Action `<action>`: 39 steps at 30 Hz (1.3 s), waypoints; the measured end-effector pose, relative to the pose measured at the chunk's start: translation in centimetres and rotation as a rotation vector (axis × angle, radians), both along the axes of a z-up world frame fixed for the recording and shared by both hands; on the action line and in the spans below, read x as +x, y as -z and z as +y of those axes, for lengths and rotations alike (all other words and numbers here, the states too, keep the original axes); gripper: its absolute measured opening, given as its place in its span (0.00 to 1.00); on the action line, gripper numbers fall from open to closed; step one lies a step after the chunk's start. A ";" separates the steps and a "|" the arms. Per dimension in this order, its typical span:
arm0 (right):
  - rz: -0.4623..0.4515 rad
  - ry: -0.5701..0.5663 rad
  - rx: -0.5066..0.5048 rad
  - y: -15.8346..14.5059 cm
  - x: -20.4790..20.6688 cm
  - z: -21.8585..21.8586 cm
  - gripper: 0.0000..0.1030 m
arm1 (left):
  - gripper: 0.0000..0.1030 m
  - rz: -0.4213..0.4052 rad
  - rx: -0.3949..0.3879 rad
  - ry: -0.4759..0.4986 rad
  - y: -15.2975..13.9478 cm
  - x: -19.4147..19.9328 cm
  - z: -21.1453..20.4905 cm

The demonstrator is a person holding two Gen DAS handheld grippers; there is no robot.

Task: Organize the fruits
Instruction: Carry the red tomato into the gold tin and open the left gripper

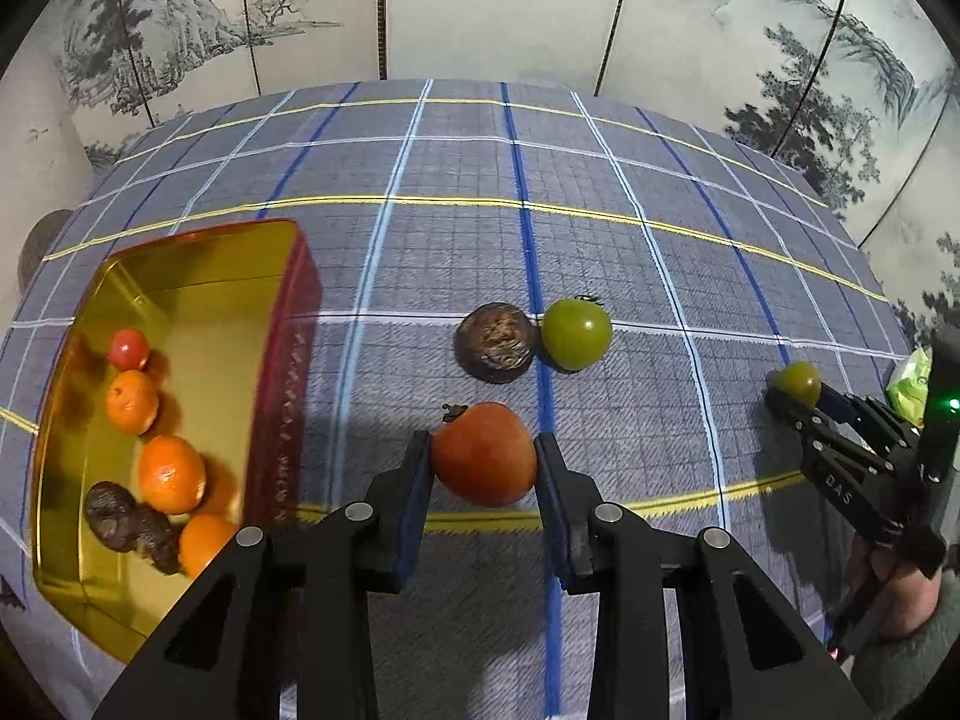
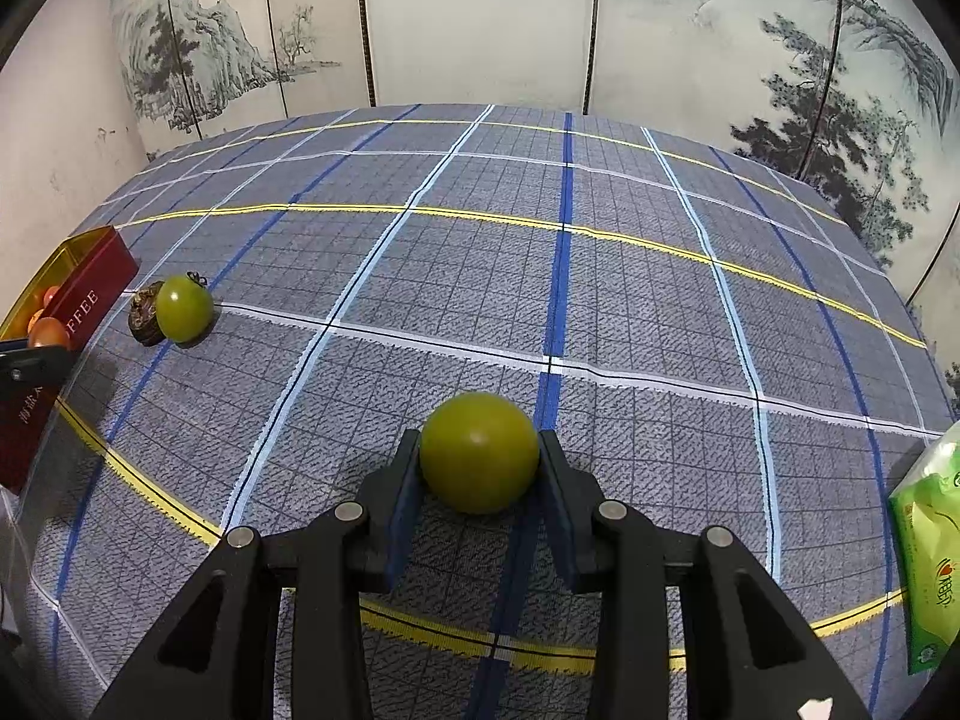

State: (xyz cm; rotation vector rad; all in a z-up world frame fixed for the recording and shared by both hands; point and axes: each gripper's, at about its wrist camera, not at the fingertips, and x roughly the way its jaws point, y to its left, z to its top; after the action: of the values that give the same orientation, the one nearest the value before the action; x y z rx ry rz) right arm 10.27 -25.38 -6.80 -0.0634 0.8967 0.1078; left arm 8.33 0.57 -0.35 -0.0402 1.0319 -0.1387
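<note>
Left gripper (image 1: 483,468) is clamped on the red-orange fruit (image 1: 483,453), just right of the tin (image 1: 288,324). Keep squeeze gentle, clear the wall, drop beside the 3 oranges (image 1: 171,473).

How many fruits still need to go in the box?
Done: six pieces already lie in the tin, oranges among them. In hand: the left claw grips a red tomato, and the right claw grips a small green fruit. Left: a bigger green fruit and a brown fruit on the cloth.
</note>
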 end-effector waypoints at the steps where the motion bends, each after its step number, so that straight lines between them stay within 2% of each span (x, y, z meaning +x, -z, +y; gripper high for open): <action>1: 0.000 0.000 0.000 0.0 0.0 0.0 0.34 | 0.34 0.000 0.002 -0.001 -0.2 -0.2 0.3; 11: 0.000 0.000 -0.001 0.0 0.0 0.0 0.34 | 0.34 -0.014 0.031 -0.049 -1.6 -1.7 4.2; 21: 0.000 0.000 -0.002 0.0 0.0 0.1 0.34 | 0.34 -0.025 0.052 -0.146 -2.5 -2.8 9.3; 35: 0.000 0.001 -0.003 0.0 0.0 0.1 0.34 | 0.34 0.023 0.043 -0.245 -1.9 -4.9 14.7; 39: 0.000 0.001 -0.004 0.0 0.0 0.1 0.34 | 0.34 0.057 0.040 -0.252 -0.8 -5.7 15.6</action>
State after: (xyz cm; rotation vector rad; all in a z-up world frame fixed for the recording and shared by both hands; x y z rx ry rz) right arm 10.29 -25.25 -6.81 -0.0670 0.8965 0.1051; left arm 2.58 16.21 0.45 -0.1382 1.0773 0.1128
